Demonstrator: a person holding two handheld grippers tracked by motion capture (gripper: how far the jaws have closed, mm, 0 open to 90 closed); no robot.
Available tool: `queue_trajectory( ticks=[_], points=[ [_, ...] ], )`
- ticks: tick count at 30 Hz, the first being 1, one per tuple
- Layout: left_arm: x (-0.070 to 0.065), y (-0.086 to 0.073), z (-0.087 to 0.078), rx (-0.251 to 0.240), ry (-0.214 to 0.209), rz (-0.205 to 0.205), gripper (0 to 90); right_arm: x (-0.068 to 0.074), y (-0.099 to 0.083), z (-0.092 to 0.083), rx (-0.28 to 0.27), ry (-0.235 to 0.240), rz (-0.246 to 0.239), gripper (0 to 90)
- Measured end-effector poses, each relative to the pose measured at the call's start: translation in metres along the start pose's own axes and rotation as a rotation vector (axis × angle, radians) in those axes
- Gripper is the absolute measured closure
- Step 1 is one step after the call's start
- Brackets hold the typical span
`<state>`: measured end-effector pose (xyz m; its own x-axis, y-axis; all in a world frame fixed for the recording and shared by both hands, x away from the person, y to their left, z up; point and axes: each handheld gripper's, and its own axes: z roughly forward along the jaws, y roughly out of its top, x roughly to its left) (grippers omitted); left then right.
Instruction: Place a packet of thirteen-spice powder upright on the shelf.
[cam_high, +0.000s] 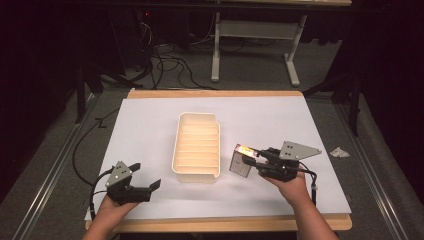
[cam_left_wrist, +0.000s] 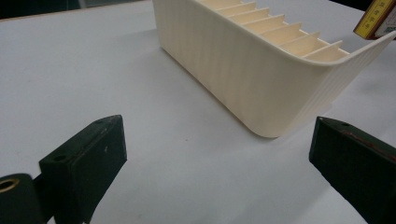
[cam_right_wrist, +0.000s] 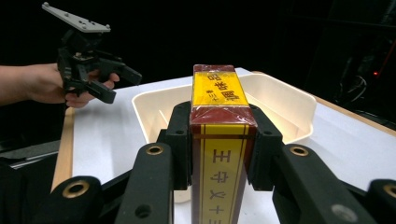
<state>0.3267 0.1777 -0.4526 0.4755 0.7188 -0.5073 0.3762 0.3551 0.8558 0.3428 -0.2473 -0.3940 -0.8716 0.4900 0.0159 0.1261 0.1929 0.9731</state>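
Observation:
A cream plastic bin with ribbed dividers stands in the middle of the white table cover. My right gripper is shut on a small red and yellow box with printed characters, just right of the bin and lifted off the table. In the right gripper view the box is upright between the jaws, with the bin behind it. My left gripper is open near the table's front left, empty. In the left gripper view its jaws frame the bin's near corner, and the box's corner shows at top right.
The white sheet covers a wooden table top. A crumpled scrap lies on the floor to the right. Cables and a white table frame stand on the floor beyond the far edge.

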Motion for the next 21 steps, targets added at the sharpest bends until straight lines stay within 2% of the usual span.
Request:
queue_trajectory(
  ticks=[5, 10, 12, 21],
  points=[
    [0.000, 0.001, 0.000, -0.006, 0.000, -0.005, 4.5, -0.001, 0.005, 0.004, -0.020, 0.022, 0.007, 68.5],
    [0.000, 0.000, -0.001, -0.002, 0.001, 0.001, 4.5, -0.002, 0.013, 0.013, -0.012, 0.048, -0.009, 68.6],
    [0.000, 0.000, -0.001, -0.005, 0.002, -0.005, 4.5, -0.003, 0.014, 0.015, -0.012, 0.060, -0.001, 68.6],
    [0.000, 0.000, -0.001, -0.005, 0.005, -0.005, 4.5, -0.009, 0.025, 0.037, 0.001, 0.105, -0.019, 68.7]
  ],
)
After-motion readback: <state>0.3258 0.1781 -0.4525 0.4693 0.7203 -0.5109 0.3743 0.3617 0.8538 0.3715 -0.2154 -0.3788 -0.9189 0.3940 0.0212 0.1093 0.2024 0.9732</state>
